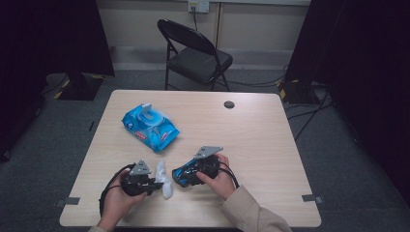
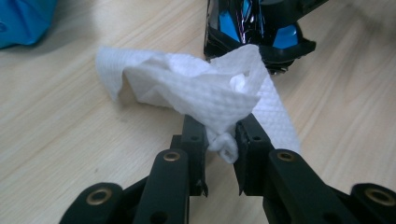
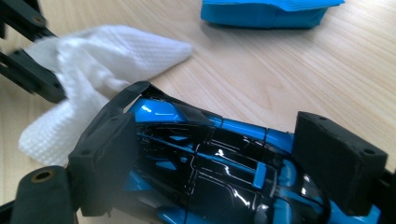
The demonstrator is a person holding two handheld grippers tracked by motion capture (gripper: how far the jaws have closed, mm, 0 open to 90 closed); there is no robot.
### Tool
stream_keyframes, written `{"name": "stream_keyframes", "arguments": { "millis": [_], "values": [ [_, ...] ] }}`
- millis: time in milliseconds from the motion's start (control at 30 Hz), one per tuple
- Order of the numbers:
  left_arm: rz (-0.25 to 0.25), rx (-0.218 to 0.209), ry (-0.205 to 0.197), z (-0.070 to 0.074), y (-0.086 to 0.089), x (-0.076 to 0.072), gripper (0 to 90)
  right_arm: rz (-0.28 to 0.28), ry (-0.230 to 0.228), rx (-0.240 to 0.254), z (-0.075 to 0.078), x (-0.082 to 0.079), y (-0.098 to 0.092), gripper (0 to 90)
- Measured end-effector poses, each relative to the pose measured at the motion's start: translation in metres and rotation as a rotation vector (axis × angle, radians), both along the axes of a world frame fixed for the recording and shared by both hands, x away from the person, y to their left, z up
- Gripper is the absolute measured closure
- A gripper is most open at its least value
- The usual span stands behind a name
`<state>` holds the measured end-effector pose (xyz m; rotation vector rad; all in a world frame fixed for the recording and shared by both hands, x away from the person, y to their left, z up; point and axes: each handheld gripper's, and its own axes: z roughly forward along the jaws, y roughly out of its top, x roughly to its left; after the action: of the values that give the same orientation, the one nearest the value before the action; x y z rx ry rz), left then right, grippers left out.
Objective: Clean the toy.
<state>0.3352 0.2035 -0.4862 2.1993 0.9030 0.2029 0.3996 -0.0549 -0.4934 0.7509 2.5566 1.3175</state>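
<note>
I am pinching one crumpled white wipe [image 2: 205,93] in my left gripper [image 1: 153,184], the two black pads pressed onto a bunched corner of it while the rest is fanning out in front. My right gripper [image 1: 180,176] is standing wide around one blue and black toy car [image 3: 210,163]; its pads are sitting on either side of the car's body, the left one against the bodywork, though I cannot tell whether the right one is touching.

Taking the toy car as my landmark: the wipe is lying just beside its end, the cloth's loose edge reaching up to the car and partly covering it as I look along the left gripper. Both are sitting at the near edge of the table [image 1: 261,135], just in front of me. One blue wipe pack [image 1: 150,127] is lying farther back from the car and to the left, well apart, its flap lifted. One small dark disc [image 1: 229,104] is sitting far behind the car near the table's back edge. Beyond the table, one black folding chair [image 1: 196,55] is standing on the grey floor. Nothing is lying between the car and the wipe.
</note>
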Motion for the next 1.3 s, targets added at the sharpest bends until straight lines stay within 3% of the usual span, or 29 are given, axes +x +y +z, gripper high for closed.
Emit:
{"name": "stream_keyframes", "arguments": {
  "millis": [400, 500, 667, 967, 1300],
  "values": [
    [0.025, -0.019, -0.017, -0.008, -0.015, 0.015, 62.6, -0.014, -0.013, 0.028, -0.003, -0.002, -0.001, 14.4],
    [0.017, -0.017, -0.021, -0.009, -0.020, 0.017, 68.5, -0.016, -0.014, 0.034, -0.004, -0.003, -0.002, 14.4],
    [-0.018, 0.025, -0.019, -0.007, -0.028, 0.020, 77.3, -0.020, -0.023, 0.040, -0.005, -0.004, -0.002, 14.7],
    [-0.056, 0.070, -0.016, -0.003, -0.034, 0.014, 79.2, -0.020, -0.028, 0.050, -0.006, -0.004, -0.003, 14.8],
    [-0.064, 0.093, 0.008, 0.000, -0.040, 0.008, 79.6, -0.023, -0.026, 0.053, -0.007, -0.004, -0.003, 14.7]
  ]
}}
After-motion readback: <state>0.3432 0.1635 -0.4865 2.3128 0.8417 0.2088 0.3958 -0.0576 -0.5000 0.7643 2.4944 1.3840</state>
